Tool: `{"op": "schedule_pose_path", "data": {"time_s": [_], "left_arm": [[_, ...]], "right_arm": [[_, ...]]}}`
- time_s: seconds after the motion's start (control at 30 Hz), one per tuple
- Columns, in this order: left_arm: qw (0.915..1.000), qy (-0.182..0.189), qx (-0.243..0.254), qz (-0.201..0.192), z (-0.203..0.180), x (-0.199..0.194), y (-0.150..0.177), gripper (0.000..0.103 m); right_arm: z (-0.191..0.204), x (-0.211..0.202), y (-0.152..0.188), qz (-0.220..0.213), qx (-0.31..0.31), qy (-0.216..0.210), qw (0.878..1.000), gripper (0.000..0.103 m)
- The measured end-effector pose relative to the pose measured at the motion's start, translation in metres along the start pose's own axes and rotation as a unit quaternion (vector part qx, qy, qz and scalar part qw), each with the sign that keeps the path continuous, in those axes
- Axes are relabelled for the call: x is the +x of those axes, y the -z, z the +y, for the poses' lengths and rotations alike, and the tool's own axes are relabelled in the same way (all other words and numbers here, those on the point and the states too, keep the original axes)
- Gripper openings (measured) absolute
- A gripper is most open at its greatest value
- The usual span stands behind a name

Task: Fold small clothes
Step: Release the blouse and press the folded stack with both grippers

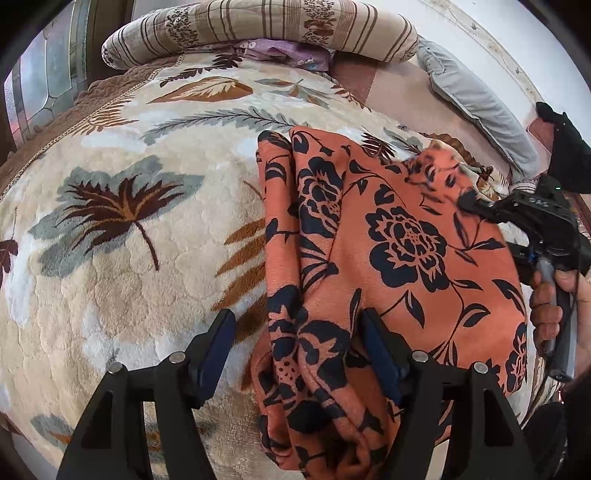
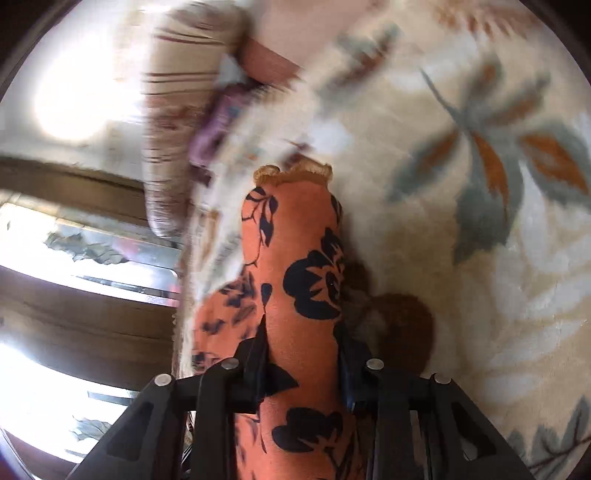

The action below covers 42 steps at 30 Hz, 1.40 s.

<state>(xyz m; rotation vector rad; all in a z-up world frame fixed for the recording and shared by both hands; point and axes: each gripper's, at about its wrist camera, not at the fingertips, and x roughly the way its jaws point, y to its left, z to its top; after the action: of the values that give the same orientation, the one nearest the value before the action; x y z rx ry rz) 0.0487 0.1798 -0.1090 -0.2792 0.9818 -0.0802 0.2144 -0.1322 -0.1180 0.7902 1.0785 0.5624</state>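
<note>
On the plush leaf-patterned blanket (image 1: pixel 129 258), the left gripper (image 1: pixel 297 354) gapes wide; the right gripper (image 2: pixel 303 354) pinches the orange floral garment (image 1: pixel 388 240).

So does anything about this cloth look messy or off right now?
The orange floral garment is not flat: its left edge is bunched into loose ridges. The right gripper pinches one end, lifting it off the leaf-print blanket. The left gripper is open.

Leaf-print plush blanket (image 1: pixel 129 258), striped bolster (image 1: pixel 258 29), bright window (image 2: pixel 74 92).
</note>
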Motion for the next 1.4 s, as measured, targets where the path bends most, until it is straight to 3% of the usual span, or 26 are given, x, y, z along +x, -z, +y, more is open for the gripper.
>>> {"op": "schedule_pose_path", "data": {"time_s": [0.1,0.13,0.17,0.2,0.33,0.4,0.47,0.5,0.53,0.57,0.63,0.67,0.77,0.83,0.87,0.93,1.03,1.13,1.27,1.4], "left_arm": [[1.0000,-0.002,-0.001,-0.001,-0.002,0.001,0.000,0.074],[1.0000,-0.006,0.001,-0.002,-0.003,0.001,0.000,0.074],[1.0000,-0.006,0.002,-0.004,-0.003,0.001,0.001,0.074],[1.0000,-0.006,0.001,-0.005,-0.002,0.001,0.001,0.074],[0.9999,-0.011,-0.002,-0.007,-0.004,0.000,0.002,0.074],[0.9999,-0.013,-0.004,-0.008,-0.004,-0.001,0.002,0.074],[0.9999,-0.011,-0.006,-0.008,-0.004,-0.001,0.003,0.074],[0.9999,-0.010,-0.008,-0.009,-0.004,-0.001,0.003,0.074],[0.9999,-0.008,-0.009,-0.010,-0.003,-0.002,0.004,0.074],[0.9999,-0.004,-0.011,-0.010,-0.002,-0.002,0.004,0.074],[0.9996,0.006,-0.027,-0.009,0.001,-0.010,0.004,0.073],[0.9993,0.010,-0.035,-0.010,0.003,-0.017,0.004,0.072],[0.9951,0.070,-0.062,-0.032,0.010,-0.052,0.011,0.070],[0.9919,0.100,-0.075,-0.021,0.012,-0.059,0.019,0.070],[0.9922,0.097,-0.078,0.005,0.013,-0.051,0.025,0.065],[0.9887,0.089,-0.100,0.067,0.023,-0.020,0.041,0.038],[0.9812,0.121,-0.139,0.057,0.033,-0.031,0.037,0.034],[0.9824,0.129,-0.127,0.046,0.025,-0.048,0.028,0.034],[0.9823,0.141,-0.120,0.028,0.021,-0.055,0.006,0.053],[0.9848,0.135,-0.106,0.029,0.020,-0.028,-0.034,0.053]], "right_arm": [[-0.021,0.006,0.002,0.007,0.035,0.032,0.999,0.034],[-0.032,0.008,0.004,0.011,0.060,0.033,0.998,0.049],[-0.034,0.003,0.006,0.003,0.064,0.023,0.998,0.051],[-0.028,-0.006,0.009,-0.010,0.052,0.023,0.998,0.055],[0.016,-0.043,0.029,-0.040,-0.032,0.051,0.997,0.055],[0.035,-0.064,0.045,-0.044,-0.063,0.035,0.996,0.055],[0.055,-0.071,0.065,-0.026,-0.085,-0.008,0.996,0.056],[0.058,-0.069,0.074,-0.012,-0.092,-0.022,0.995,0.062],[0.061,-0.058,0.082,0.008,-0.095,-0.022,0.995,0.066],[0.052,-0.048,0.094,0.035,-0.093,0.005,0.995,0.066],[0.027,-0.028,0.106,0.059,-0.060,0.024,0.996,0.060],[0.027,-0.035,0.108,0.035,-0.050,0.012,0.998,0.060],[0.045,-0.044,0.112,0.023,-0.081,0.017,0.996,0.062],[0.051,-0.042,0.117,0.033,-0.111,0.020,0.993,0.064],[0.046,-0.037,0.119,0.040,-0.108,0.023,0.993,0.064],[0.035,-0.033,0.121,0.038,-0.087,0.012,0.995,0.064],[0.030,-0.036,0.122,0.031,-0.078,-0.001,0.996,0.064],[0.031,-0.040,0.123,0.037,-0.088,0.000,0.995,0.064],[0.025,-0.041,0.124,0.036,-0.081,-0.011,0.996,0.064],[0.022,-0.048,0.126,0.040,-0.088,-0.013,0.995,0.064]]}}
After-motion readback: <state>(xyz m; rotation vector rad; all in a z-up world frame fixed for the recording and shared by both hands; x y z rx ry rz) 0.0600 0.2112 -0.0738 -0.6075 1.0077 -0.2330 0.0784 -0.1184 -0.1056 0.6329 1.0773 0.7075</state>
